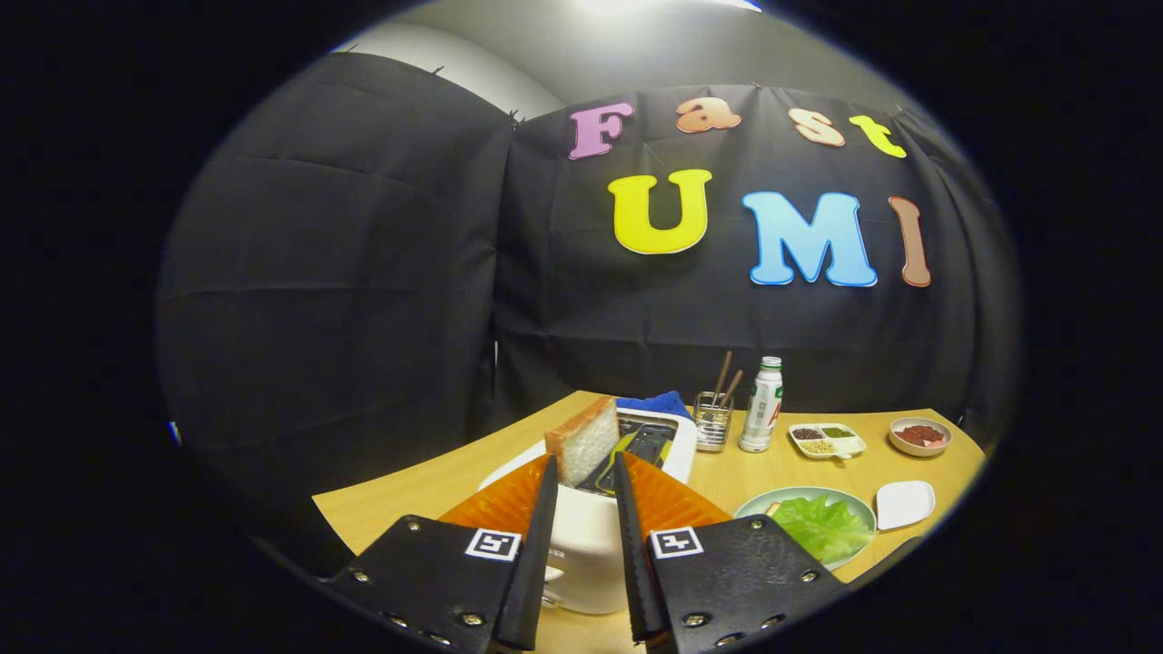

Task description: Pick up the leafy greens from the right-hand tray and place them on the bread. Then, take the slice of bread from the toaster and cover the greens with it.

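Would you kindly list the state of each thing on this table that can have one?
hand-held gripper: open, fingers either side of the toaster, holding nothing
bread slice: upright, sticking out of the toaster slot
toaster: second slot empty
leafy greens: lying on the green plate
bottle: upright, capped
glass holder: upright, sticks inside
small white dish: empty

Glossy white plastic toaster, porous bread slice, matt wood-grain table, crinkled leafy greens, clear glass holder.

Black cloth wall w/ creases; light wood table; pale ceiling, maybe lamp overhead.
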